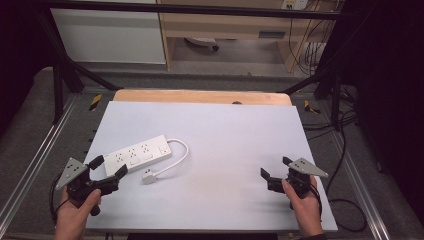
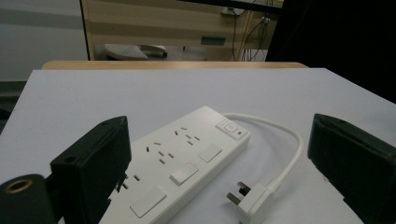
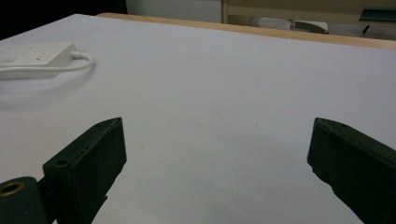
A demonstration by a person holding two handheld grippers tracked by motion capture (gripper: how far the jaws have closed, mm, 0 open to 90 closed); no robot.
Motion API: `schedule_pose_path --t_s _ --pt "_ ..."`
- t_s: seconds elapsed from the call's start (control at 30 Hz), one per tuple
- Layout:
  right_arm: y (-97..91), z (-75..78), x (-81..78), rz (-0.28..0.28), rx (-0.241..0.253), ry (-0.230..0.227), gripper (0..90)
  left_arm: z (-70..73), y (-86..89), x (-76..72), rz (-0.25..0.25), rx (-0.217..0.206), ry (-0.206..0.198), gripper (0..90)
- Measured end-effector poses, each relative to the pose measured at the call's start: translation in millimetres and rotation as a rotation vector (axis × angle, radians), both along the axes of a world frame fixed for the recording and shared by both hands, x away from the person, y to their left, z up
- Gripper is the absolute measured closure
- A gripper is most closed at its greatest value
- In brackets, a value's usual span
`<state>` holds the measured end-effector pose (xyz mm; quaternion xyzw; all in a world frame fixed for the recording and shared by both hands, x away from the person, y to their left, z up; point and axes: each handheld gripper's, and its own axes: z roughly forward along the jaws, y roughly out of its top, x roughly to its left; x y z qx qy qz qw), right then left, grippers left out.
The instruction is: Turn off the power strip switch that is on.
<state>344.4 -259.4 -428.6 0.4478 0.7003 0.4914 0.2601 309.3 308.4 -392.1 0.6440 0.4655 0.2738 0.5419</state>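
Both sets of jaws are spread wide and holding nothing. The left gripper (image 1: 109, 168) sits at the near-left corner of the table, and in the left gripper view its jaws frame the near end of the white power strip (image 2: 187, 161): one jaw looks to be right over or against that end, though I can't tell if it's actually touching. The right gripper (image 1: 275, 169) hovers over bare white surface on the near-right side, well apart from everything.

So as far as progress goes, I'd say basically nothing is done yet. The power strip (image 1: 136, 155) lies flat on the left half of the table, sockets up, with its short white cable (image 1: 175, 156) looping round from the far end and the plug (image 1: 148, 175) lying loose on the table just beside the strip, prongs out in the open. Nothing's plugged in, nothing's lifted. My guess is the job involves grabbing that plug or the strip, and the left one is lined up for it while the right waits.

Around it: a white table (image 1: 240, 150) top with a wooden edge at the far side, metal frame rails down both sides, cables on the floor to the right, a shelf unit in the background. Nothing really blocks the way; the only fiddly bit I can see is the plug lying so close to the strip.
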Motion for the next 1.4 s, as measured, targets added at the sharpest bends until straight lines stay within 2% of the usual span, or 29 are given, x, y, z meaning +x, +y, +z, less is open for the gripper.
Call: schedule_pose_path --t_s 0.03,0.13,0.33,0.4,0.67,0.9,1.0,1.3,1.4 --pt "-0.1 -0.3 0.0 -0.001 -0.002 0.000 5.0 3.6 -0.4 -0.2 -0.005 -0.015 -0.001 6.1" --pt "0.0 0.2 -0.7 0.001 0.000 0.000 5.0 6.8 -1.4 -0.4 -0.011 -0.027 -0.008 6.1" --pt "0.7 0.8 -1.4 0.005 -0.002 -0.005 5.3 15.4 -5.4 2.1 -0.022 -0.017 -0.019 5.9" --pt "1.1 1.0 -1.1 0.001 -0.004 -0.006 5.2 18.1 -6.9 4.8 -0.027 -0.024 -0.018 6.0" --pt "1.0 1.2 -1.9 0.001 -0.005 -0.009 5.1 24.9 -17.2 16.4 -0.053 0.000 -0.012 6.0" --pt "1.0 2.6 -2.5 -0.003 -0.010 -0.020 5.4 31.7 -26.4 32.4 -0.059 -0.009 0.003 6.4" --pt "1.4 2.7 -2.9 0.001 -0.014 -0.021 5.3 32.7 -29.8 37.4 -0.064 0.001 -0.001 6.7" --pt "2.1 2.9 -3.0 0.006 -0.015 -0.022 5.3 33.9 -21.9 42.6 -0.054 0.009 -0.004 6.9" --pt "2.2 3.0 -2.9 0.007 -0.016 -0.022 5.3 34.0 -18.7 44.6 -0.044 0.011 0.003 9.8"
